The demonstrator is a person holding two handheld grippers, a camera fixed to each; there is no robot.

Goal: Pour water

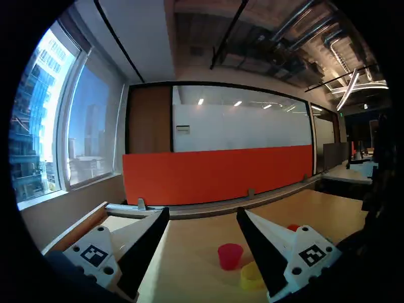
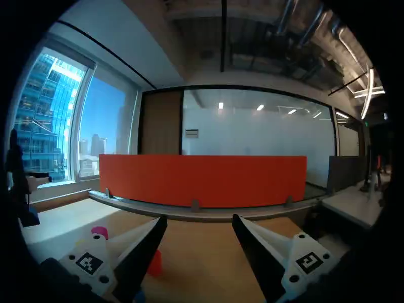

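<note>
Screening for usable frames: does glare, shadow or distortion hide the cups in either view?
Left gripper view: window bright but no washout, pink cup and yellow cup sharp and evenly lit, fisheye bows the orange partition. Right gripper view: red cup shadowed, partly behind a finger.

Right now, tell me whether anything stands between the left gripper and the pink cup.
Nothing visible blocks it. The left gripper is open, and the pink cup stands on the desk ahead, between its fingers. A yellow cup stands close beside it, nearer the right finger, and might get brushed.
</note>
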